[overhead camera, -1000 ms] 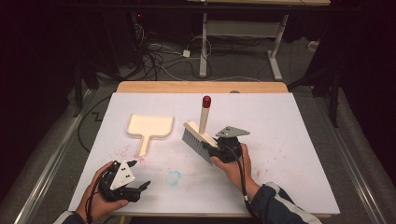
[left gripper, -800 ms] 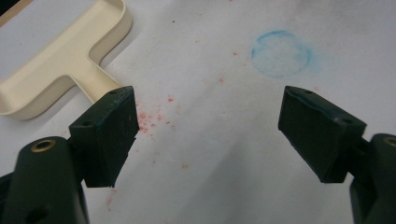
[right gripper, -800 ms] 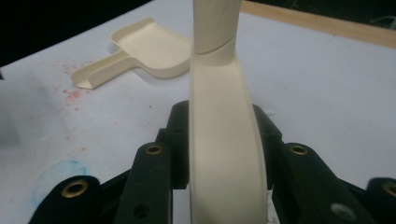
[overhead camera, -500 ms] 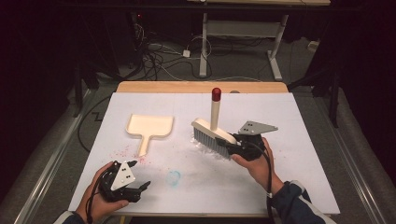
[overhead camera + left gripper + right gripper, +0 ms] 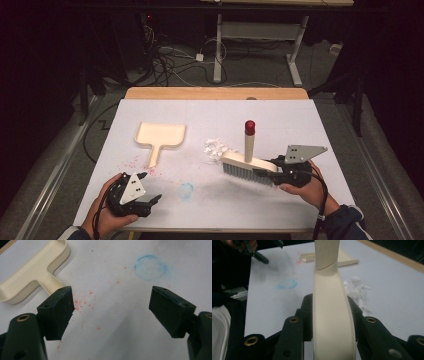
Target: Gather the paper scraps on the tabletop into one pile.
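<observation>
White table [image 5: 320,130]: right gripper [image 5: 280,175] jaws clamp brush [image 5: 247,162]; left gripper [image 5: 145,202] jaws wide.

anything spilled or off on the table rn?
Yes. A pile of white crumbs lies loose on the table, just beside the brush bristles. Red speckles are scattered by the dustpan handle, and a smudged blue ring marks the surface near the front edge.

The left gripper [image 5: 111,312] has its 2 black jaws set wide apart with nothing between them, hovering over the white table surface [image 5: 120,340]. At far left lies a cream plastic dustpan [image 5: 32,270], its handle reaching toward the left jaw. Red specks [image 5: 82,305] scatter beside it; a faint blue chalk ring [image 5: 150,267] sits far right.
</observation>
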{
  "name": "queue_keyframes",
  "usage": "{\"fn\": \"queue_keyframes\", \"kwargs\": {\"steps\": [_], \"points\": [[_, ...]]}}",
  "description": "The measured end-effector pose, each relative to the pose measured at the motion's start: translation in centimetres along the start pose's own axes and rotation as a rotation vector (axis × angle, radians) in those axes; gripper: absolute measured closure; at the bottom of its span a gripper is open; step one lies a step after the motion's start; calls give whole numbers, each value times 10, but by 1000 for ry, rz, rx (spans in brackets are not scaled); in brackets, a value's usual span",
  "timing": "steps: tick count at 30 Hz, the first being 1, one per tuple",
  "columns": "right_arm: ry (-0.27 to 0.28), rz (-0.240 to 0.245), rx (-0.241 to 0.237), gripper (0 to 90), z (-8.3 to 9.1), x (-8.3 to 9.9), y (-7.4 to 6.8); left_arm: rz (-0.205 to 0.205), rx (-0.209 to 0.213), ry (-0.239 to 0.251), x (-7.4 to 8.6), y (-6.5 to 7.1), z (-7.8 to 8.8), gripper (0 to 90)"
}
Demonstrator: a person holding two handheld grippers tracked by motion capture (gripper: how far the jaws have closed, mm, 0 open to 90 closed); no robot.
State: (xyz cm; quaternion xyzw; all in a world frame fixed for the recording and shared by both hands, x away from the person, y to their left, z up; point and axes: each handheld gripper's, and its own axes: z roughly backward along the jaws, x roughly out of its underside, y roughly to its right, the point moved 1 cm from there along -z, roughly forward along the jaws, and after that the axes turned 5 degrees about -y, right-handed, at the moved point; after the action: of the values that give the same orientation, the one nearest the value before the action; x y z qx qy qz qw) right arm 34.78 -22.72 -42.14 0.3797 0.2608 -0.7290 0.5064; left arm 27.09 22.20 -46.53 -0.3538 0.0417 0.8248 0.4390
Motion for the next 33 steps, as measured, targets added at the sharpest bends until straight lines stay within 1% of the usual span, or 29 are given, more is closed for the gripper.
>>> {"fn": "queue_keyframes", "kwargs": {"steps": [1, 2, 3, 4, 5, 6, 7, 8, 9, 11, 12, 14, 16, 18, 19, 20, 21, 22, 23, 25, 27, 30, 31, 32, 33], "points": [[-25, 40, -25, 678, -7, 7, 4, -2, 2, -5, 0, 0, -1, 197], [-25, 40, -25, 678, -7, 7, 4, -1, 5, -5, 0, 0, -2, 197], [-33, 44, -41, 678, -16, 11, 10, -1, 7, -6, 0, 0, -2, 197], [-33, 44, -41, 678, -16, 11, 10, 0, 9, -6, 0, 0, -3, 197], [-25, 42, -61, 678, -20, 12, 14, 0, 10, -8, 0, 0, -3, 197], [-24, 52, -48, 679, -25, 13, 20, 1, 13, -9, 0, 0, -3, 197], [-24, 52, -48, 679, -25, 13, 20, 1, 14, -10, 0, 0, -3, 197], [-17, 57, -31, 678, -28, 12, 27, 2, 14, -10, 0, 0, -4, 197], [-19, 60, -17, 679, -30, 11, 30, 4, 15, -10, 0, -1, -4, 197], [-20, 65, -11, 678, -31, 10, 32, -1, 16, -14, 0, -1, -5, 197], [-20, 70, -3, 679, -35, 7, 36, 0, 18, -14, 0, 0, -5, 197], [-14, 72, 7, 679, -35, 0, 37, -4, 14, -13, -1, 0, -5, 197], [12, 84, 41, 679, -29, -8, 34, -3, 16, -12, 0, 0, -5, 197], [60, 57, 37, 679, -21, -11, 32, 3, 15, -8, 0, -1, -5, 197], [81, 46, 44, 679, -17, -12, 30, 5, 14, -8, 1, -1, -5, 197], [81, 46, 44, 679, -17, -12, 30, 6, 15, -9, 1, -1, -5, 197], [100, 21, 86, 679, -10, -13, 27, 6, 17, -9, 1, -1, -5, 197], [101, 10, 109, 679, -6, -13, 25, 6, 21, -9, 0, -1, -5, 197], [107, 4, 127, 679, -3, -12, 24, 10, 26, -7, 0, -1, -5, 197], [128, -39, 166, 679, 3, -11, 22, 11, 25, -6, 0, -1, -5, 197], [143, -70, 202, 678, 7, -8, 22, 14, 25, -5, 0, -1, -5, 197], [138, -123, 302, 678, 7, -4, 24, 10, 22, -6, 0, -1, -4, 197], [138, -145, 334, 678, 6, -2, 26, 15, 24, -7, 0, 0, -4, 197], [138, -145, 334, 678, 6, -2, 26, 16, 21, -8, 1, -1, -4, 197], [124, -172, 371, 678, 2, 3, 31, 18, 18, -8, 1, -1, -4, 197]]}}
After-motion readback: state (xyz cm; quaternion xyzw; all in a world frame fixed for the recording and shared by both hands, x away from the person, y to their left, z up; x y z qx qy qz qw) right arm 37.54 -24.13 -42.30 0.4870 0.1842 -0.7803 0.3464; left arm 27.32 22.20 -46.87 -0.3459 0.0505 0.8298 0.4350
